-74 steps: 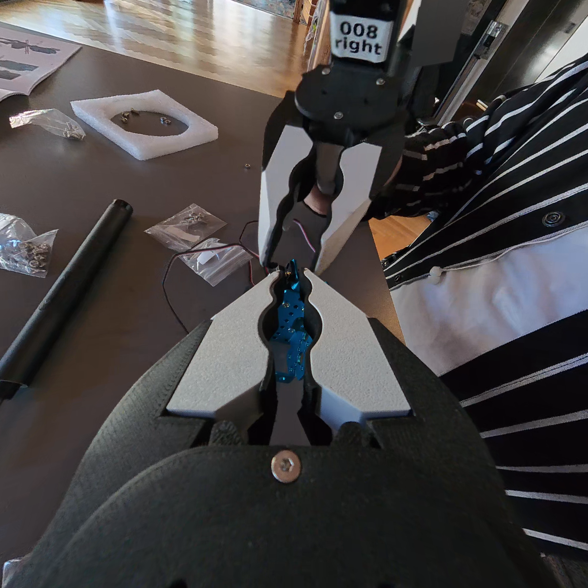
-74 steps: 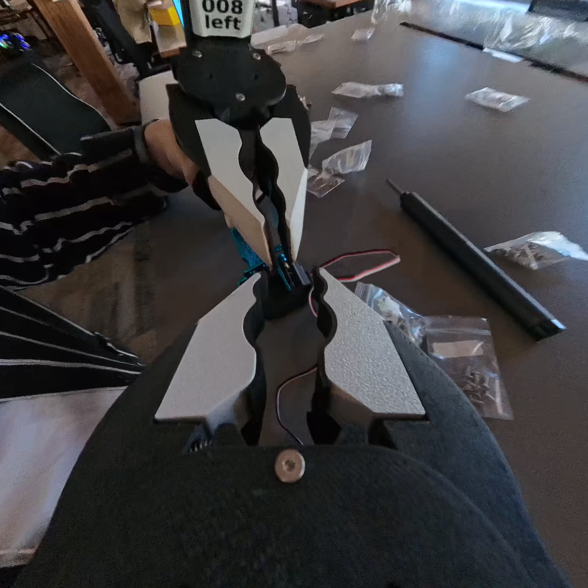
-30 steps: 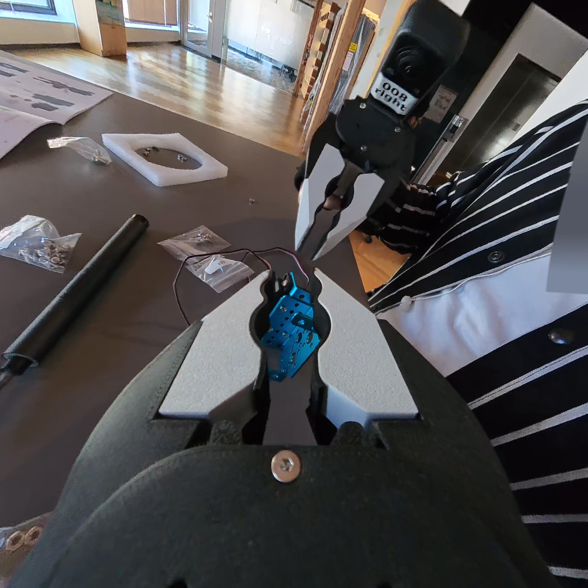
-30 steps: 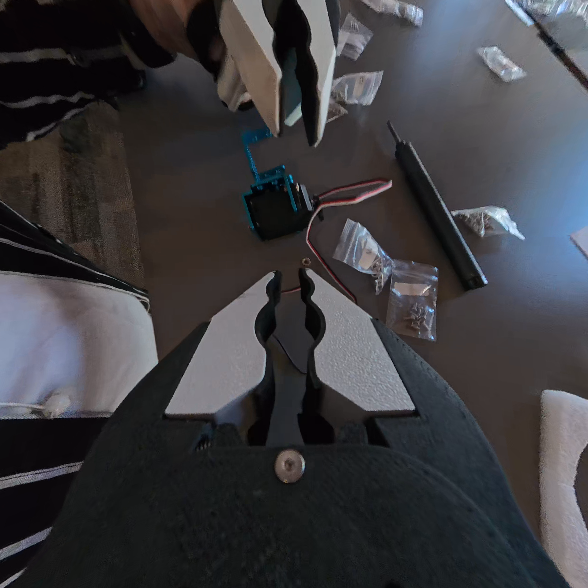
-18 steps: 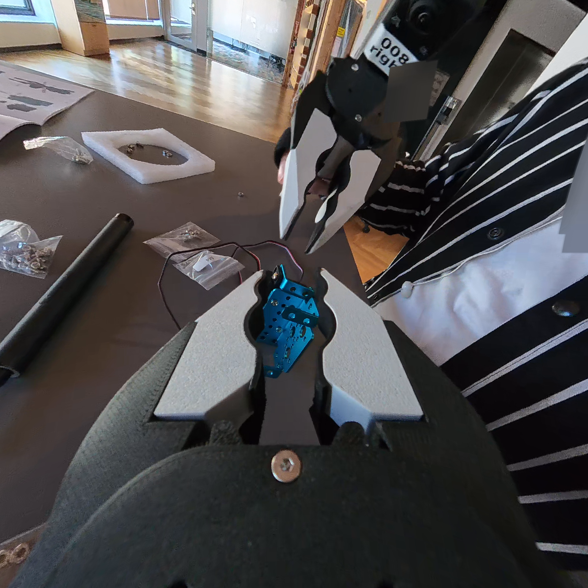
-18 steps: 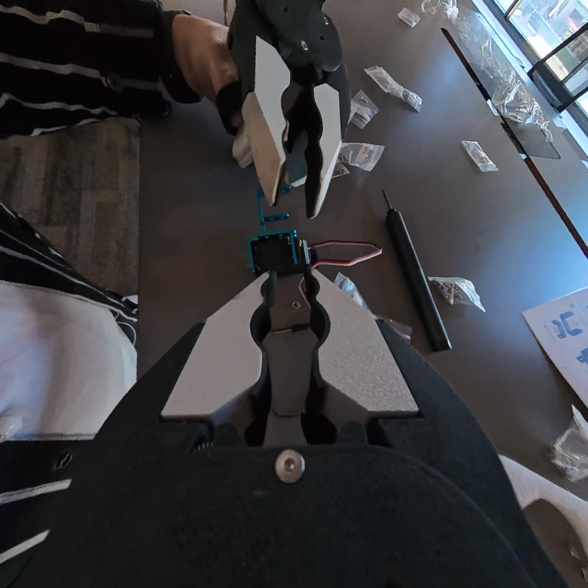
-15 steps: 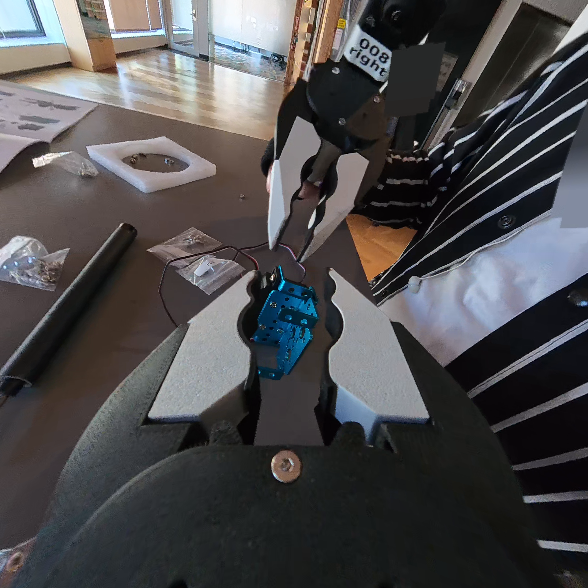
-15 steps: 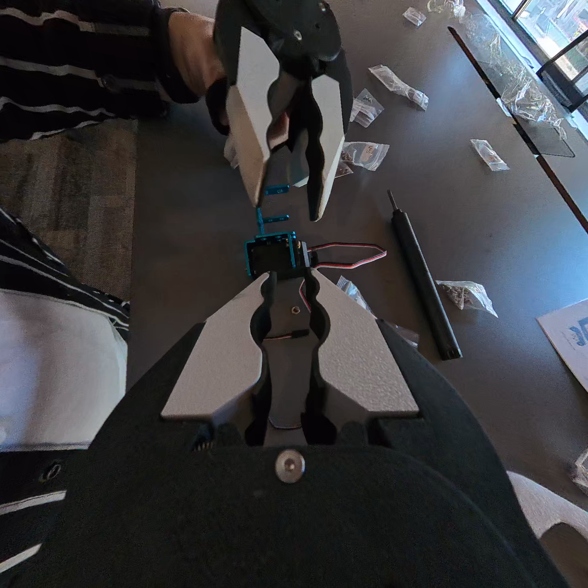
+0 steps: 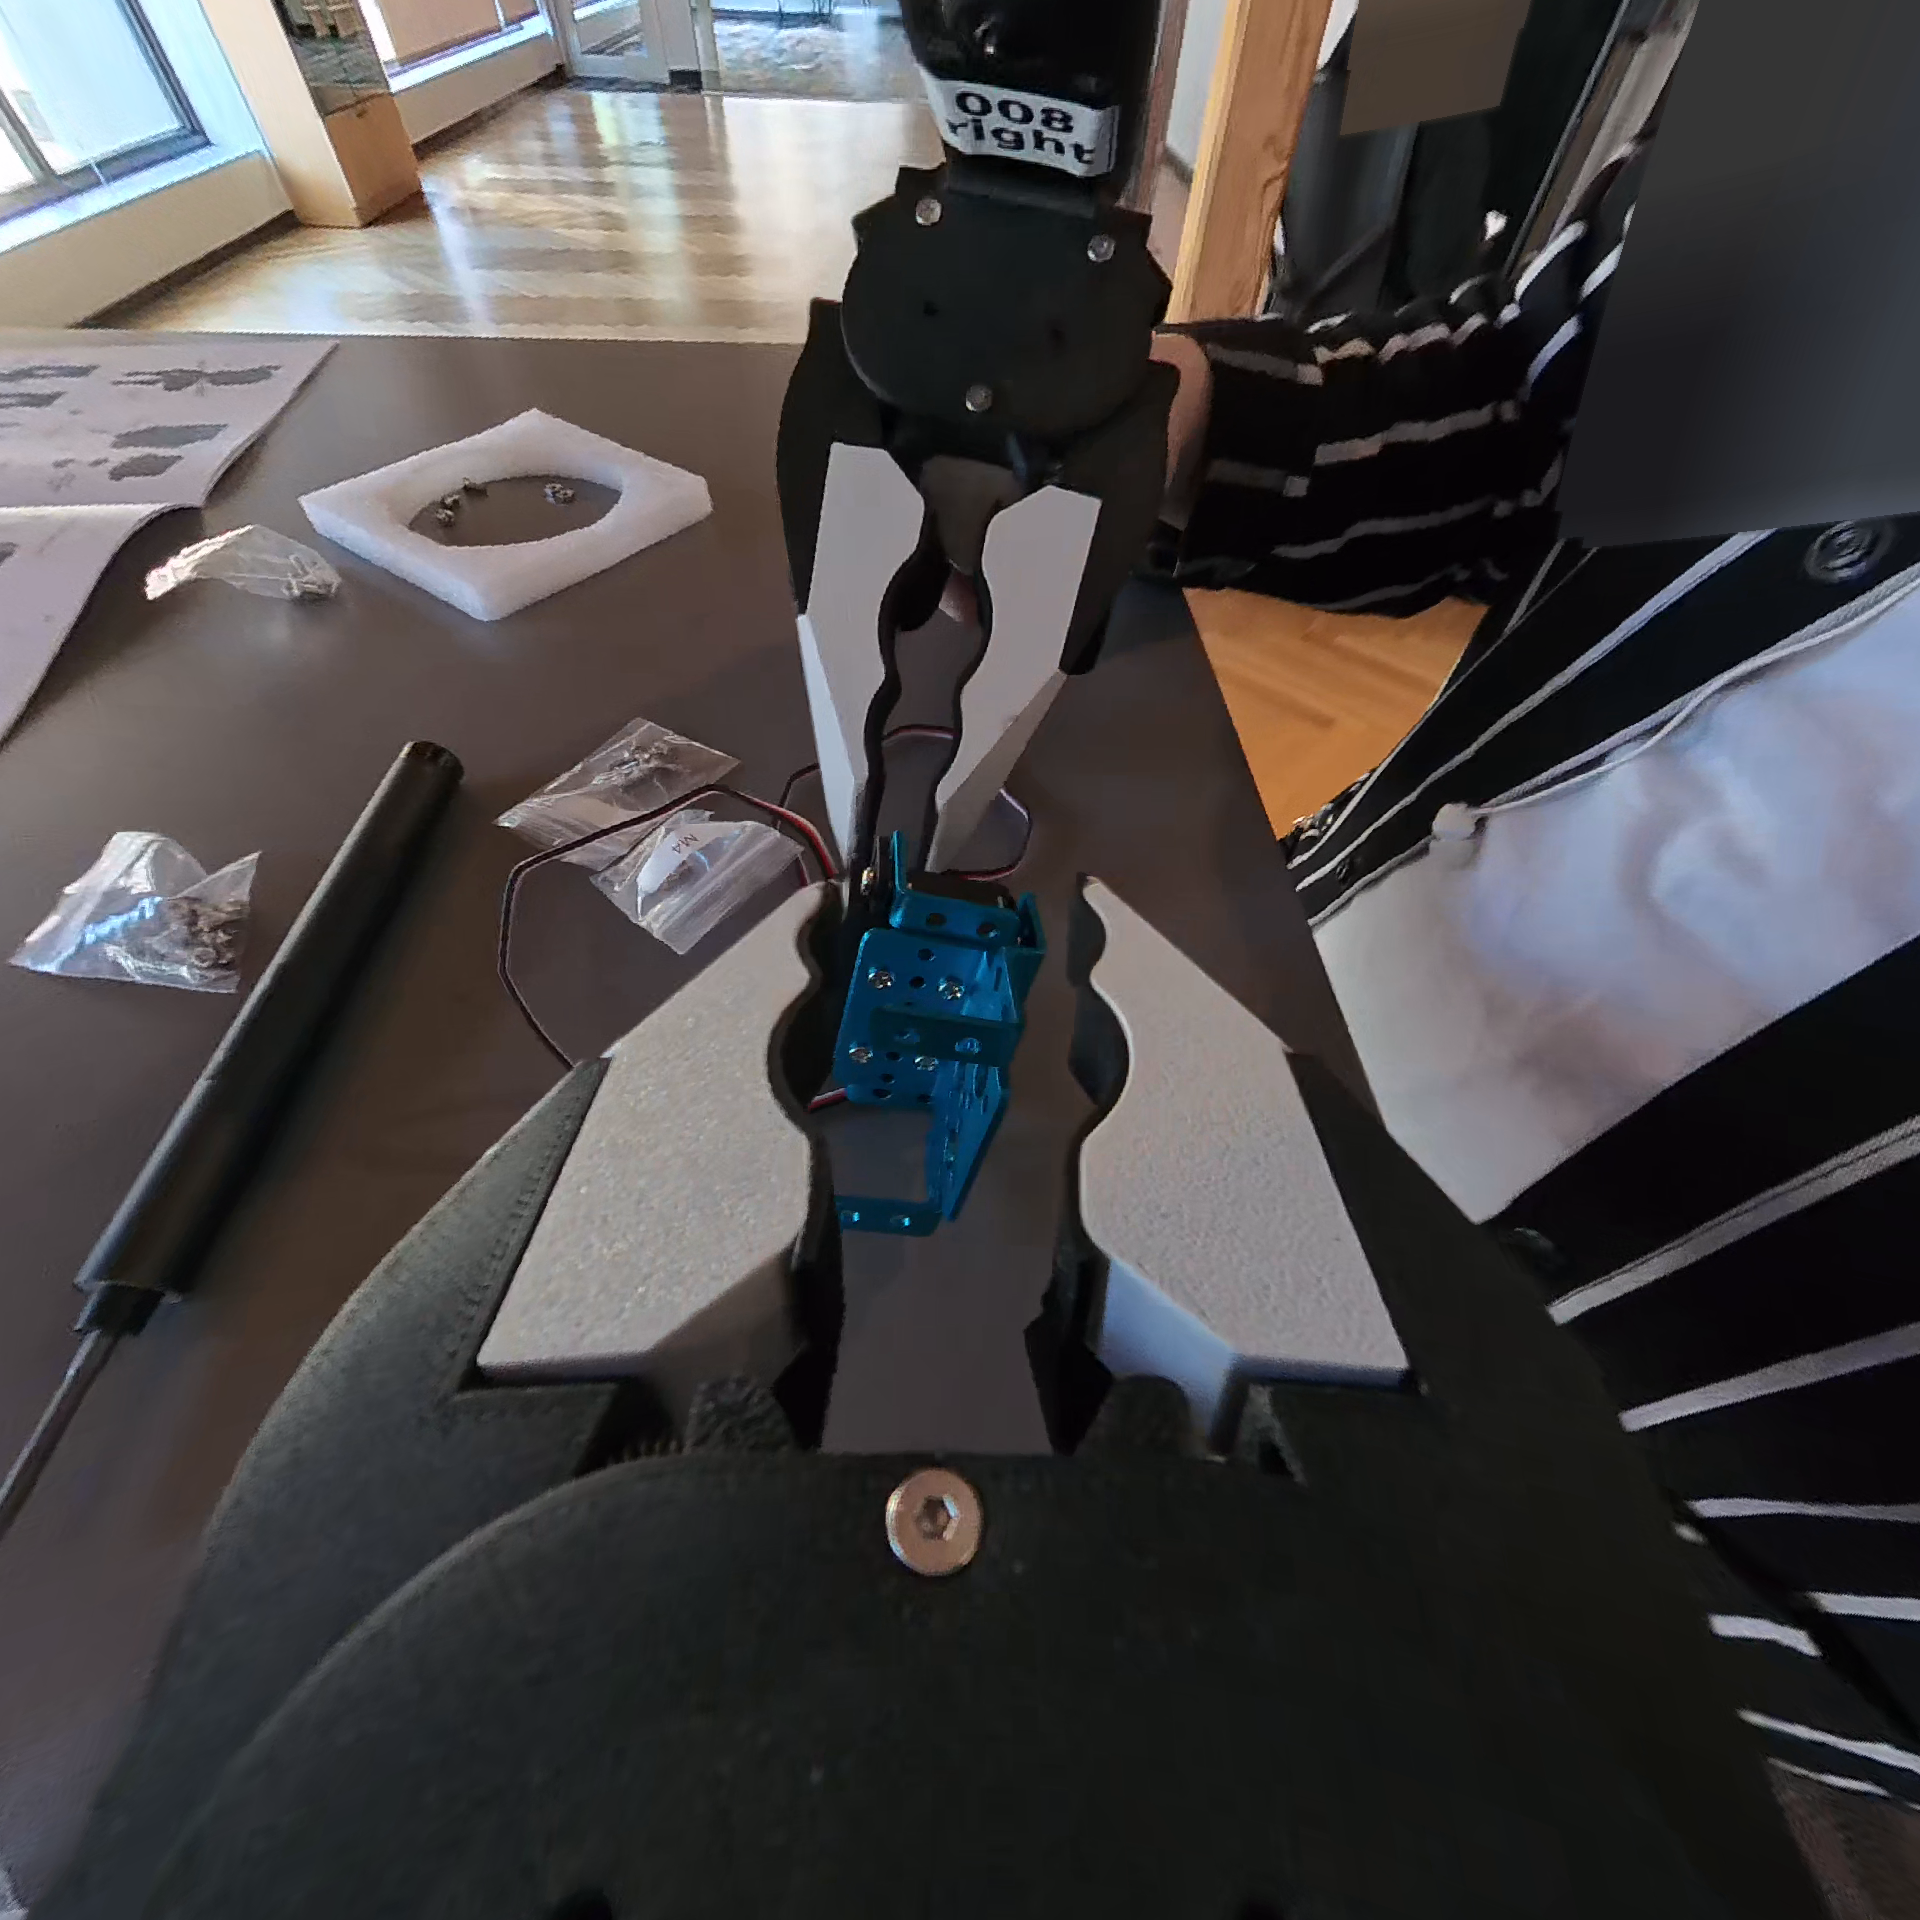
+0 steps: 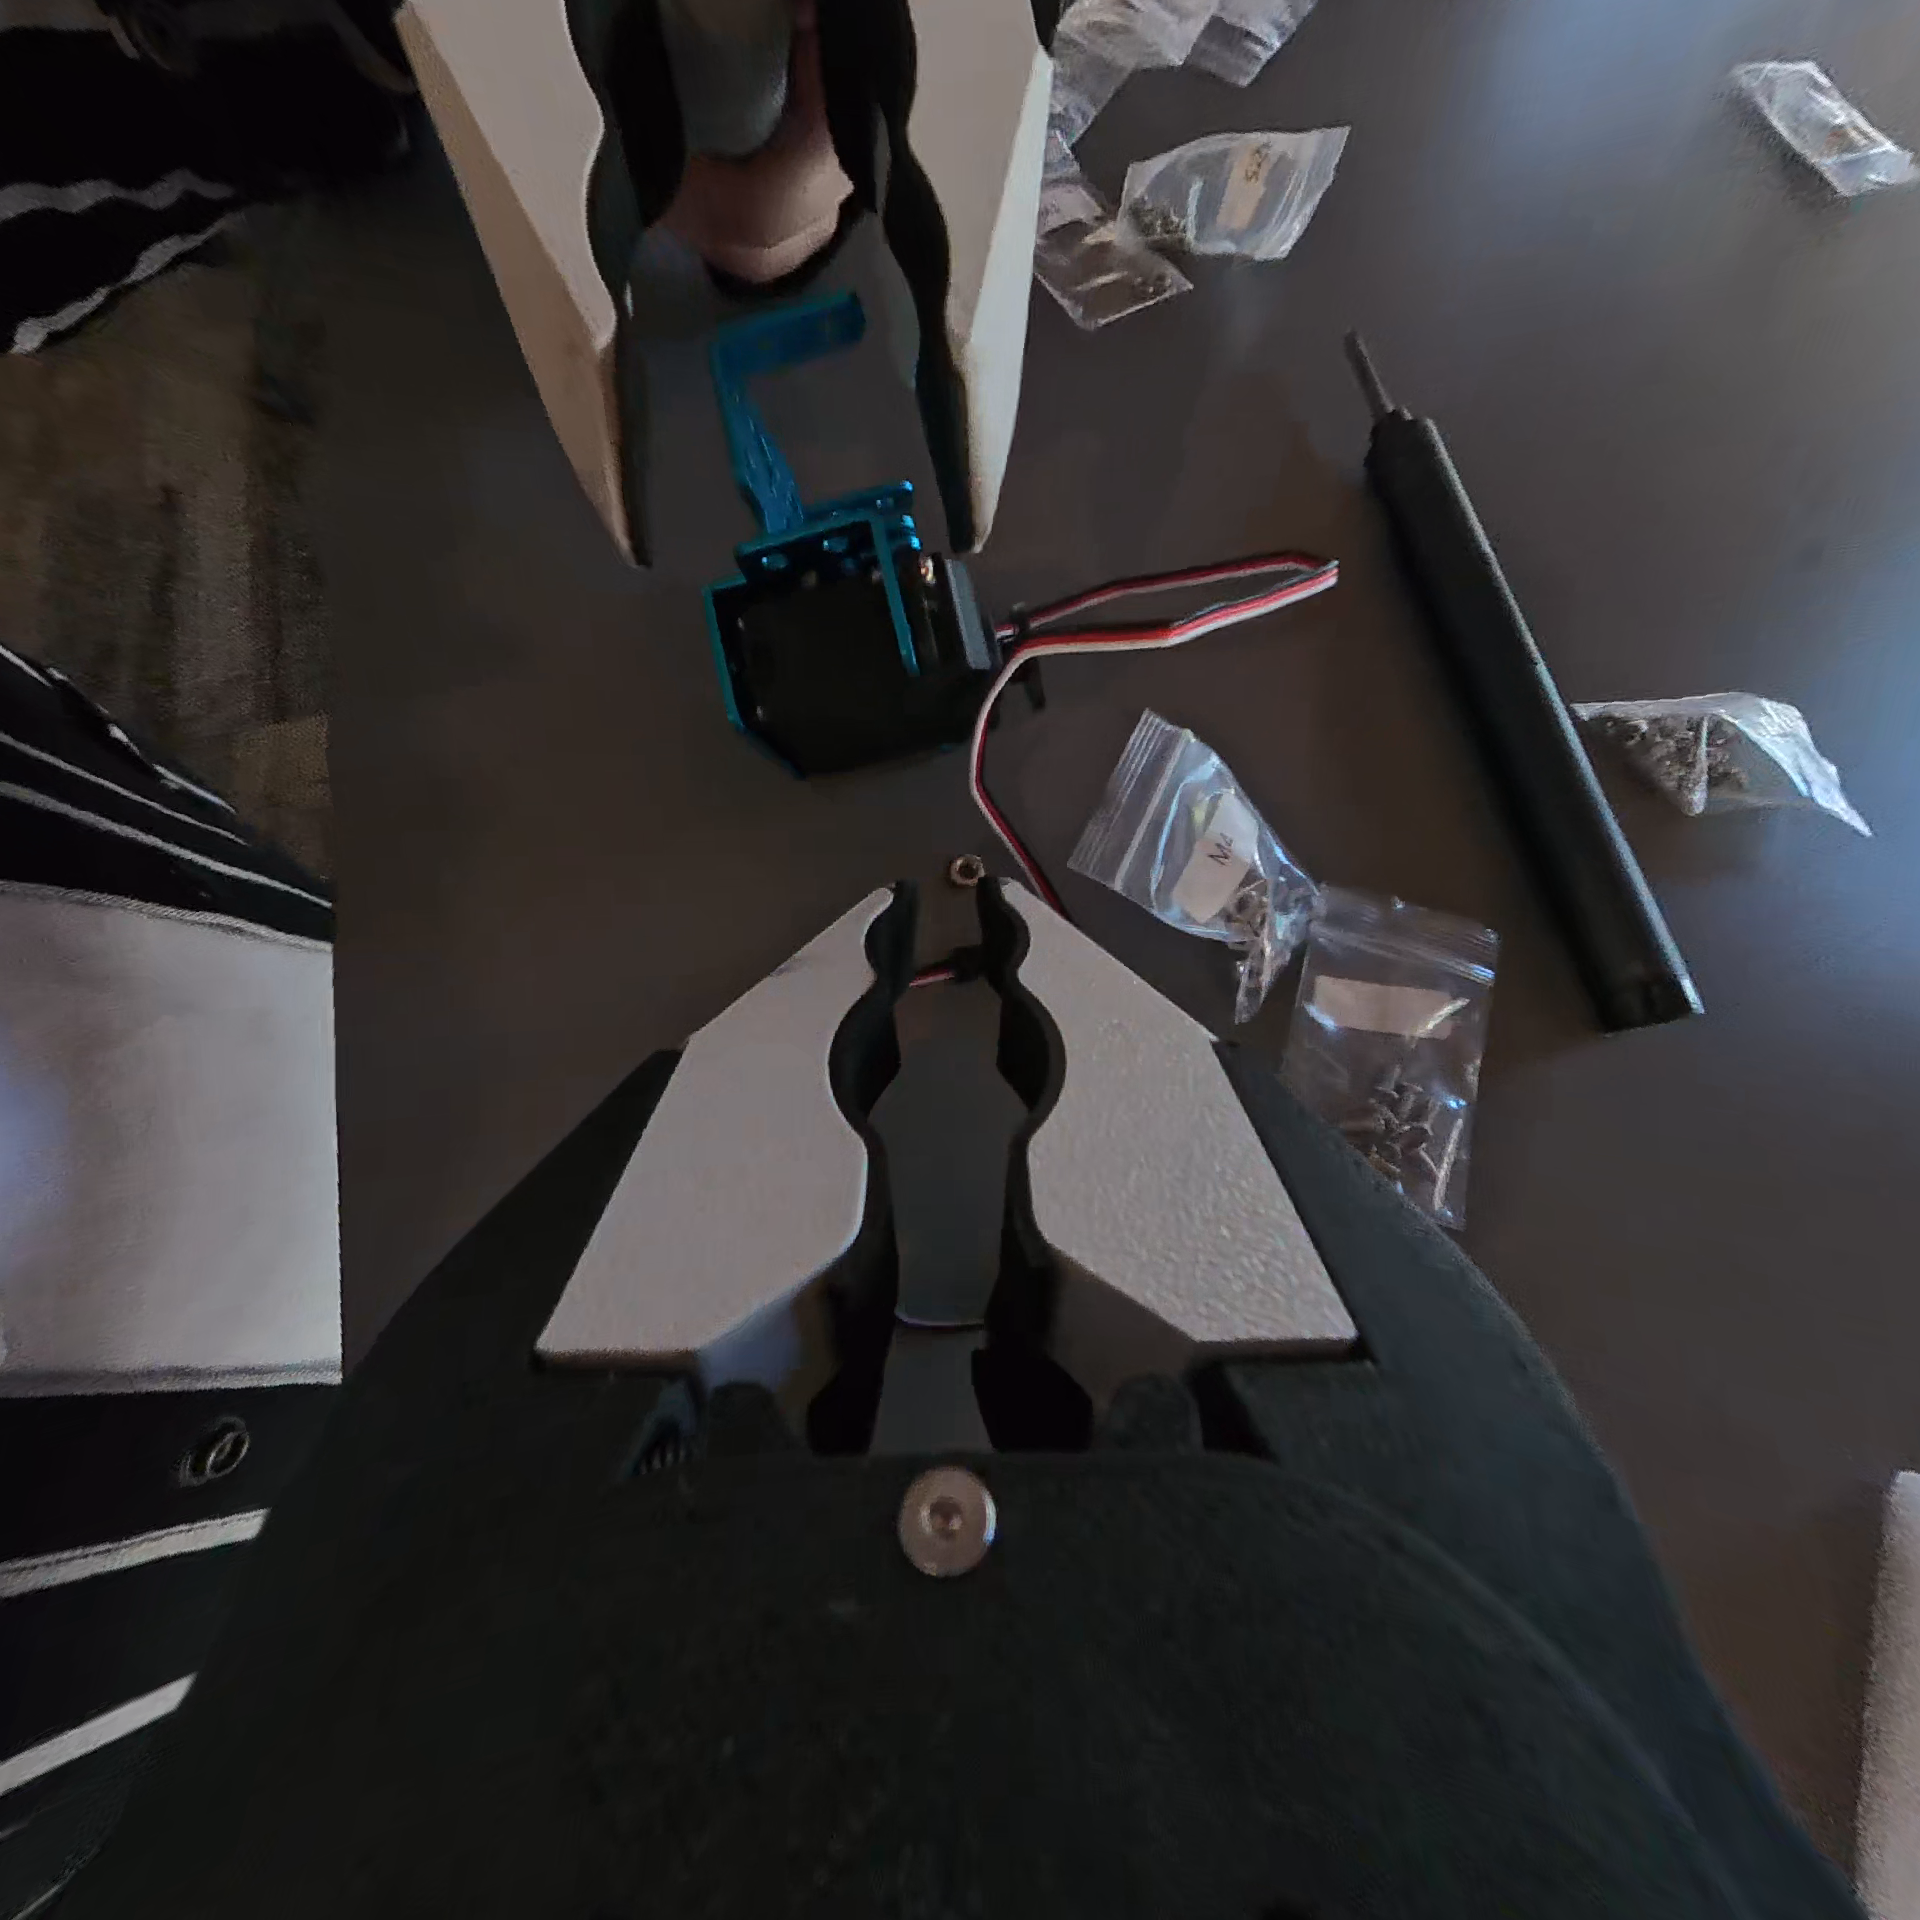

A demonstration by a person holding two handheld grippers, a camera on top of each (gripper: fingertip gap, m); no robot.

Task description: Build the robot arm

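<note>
Two grippers flank a blue perforated metal bracket holding a black servo (image 9: 940, 1049) on the dark table (image 9: 312, 1039): left gripper (image 9: 940, 914), now spread wide, released it; right gripper (image 10: 940, 894), nearly closed and empty, at twelve o'clock wears a white lettered label (image 9: 1023, 125)

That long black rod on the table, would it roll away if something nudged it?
Probably. The black rod looks round and smooth, lying flat on the bare dark table, so a sideways push would likely roll it. It looks straight and stiff, so unlikely to bend. The screw bag beside it might stop it.
</note>
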